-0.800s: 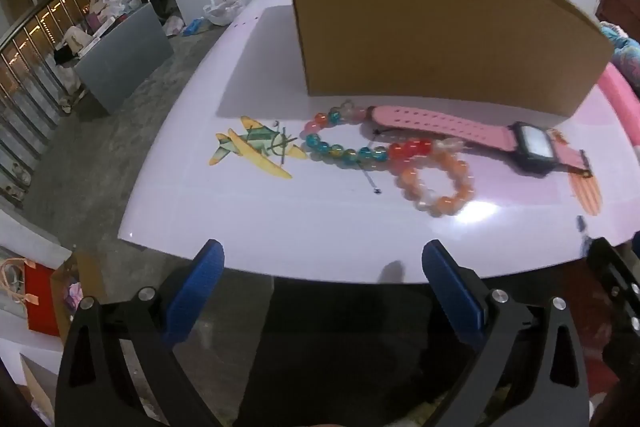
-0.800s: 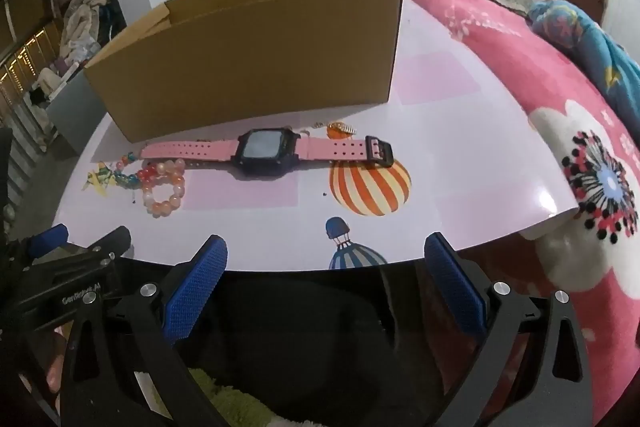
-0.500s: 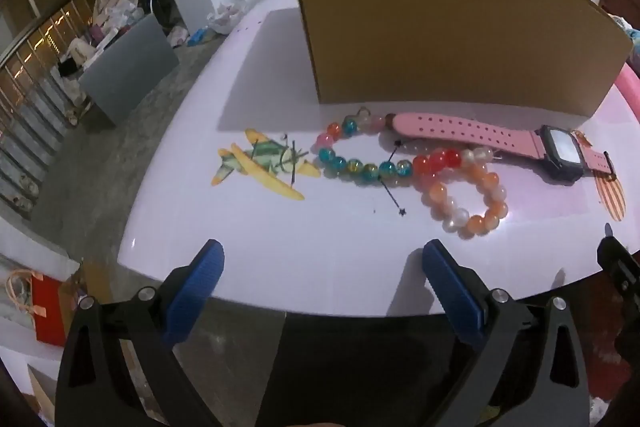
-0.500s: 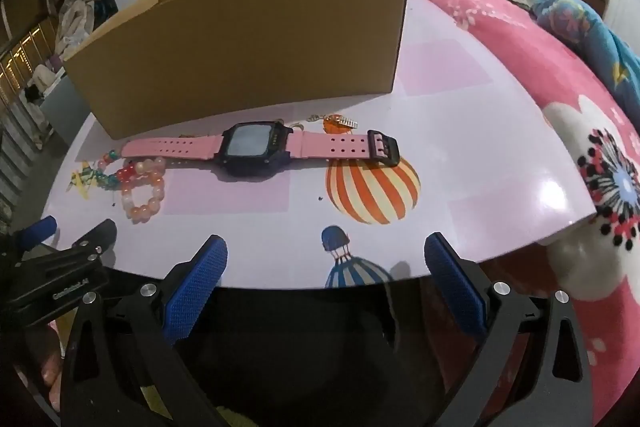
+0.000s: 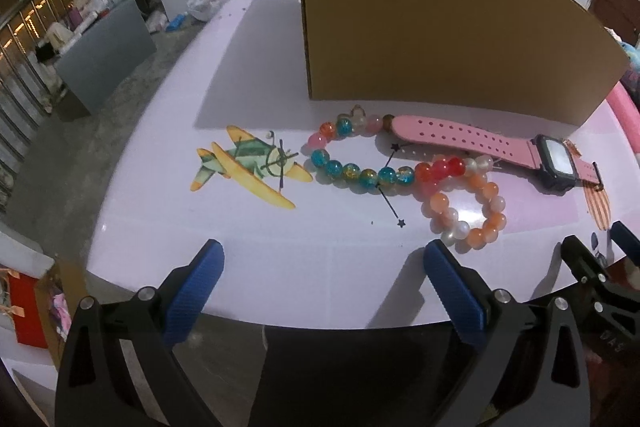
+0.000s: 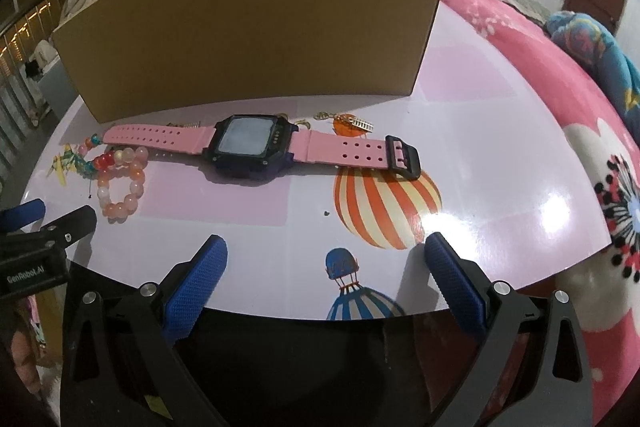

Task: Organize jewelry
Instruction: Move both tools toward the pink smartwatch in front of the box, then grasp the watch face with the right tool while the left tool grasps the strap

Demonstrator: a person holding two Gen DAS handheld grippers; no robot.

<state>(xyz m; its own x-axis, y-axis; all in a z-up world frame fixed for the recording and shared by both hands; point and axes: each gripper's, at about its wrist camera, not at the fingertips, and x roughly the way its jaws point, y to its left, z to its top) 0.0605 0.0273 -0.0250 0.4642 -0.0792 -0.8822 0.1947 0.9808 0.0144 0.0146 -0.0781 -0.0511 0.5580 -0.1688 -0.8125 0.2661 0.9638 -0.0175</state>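
A pink-strap watch [image 6: 248,143] lies flat before a tall cardboard box [image 6: 256,31]; it also shows in the left wrist view [image 5: 480,143], as does the box [image 5: 440,35]. A multicoloured bead bracelet [image 5: 352,167] and an orange-white bead bracelet [image 5: 468,211] lie left of the watch; the orange one shows in the right wrist view [image 6: 120,187]. Small gold earrings [image 6: 356,121] lie behind the strap. My left gripper [image 5: 324,259] is open and empty at the table's near edge, before the bracelets. My right gripper [image 6: 326,251] is open and empty, before the watch.
The glossy white table [image 6: 500,167] has airplane [image 5: 248,163] and balloon [image 6: 384,203] stickers. A pink floral blanket [image 6: 600,147] lies to the right. Floor clutter and a grey panel [image 5: 104,47] lie beyond the table's left edge.
Both grippers have moved forward toward the table and lower, so the jewelry and box appear larger. Nothing on the table has moved.
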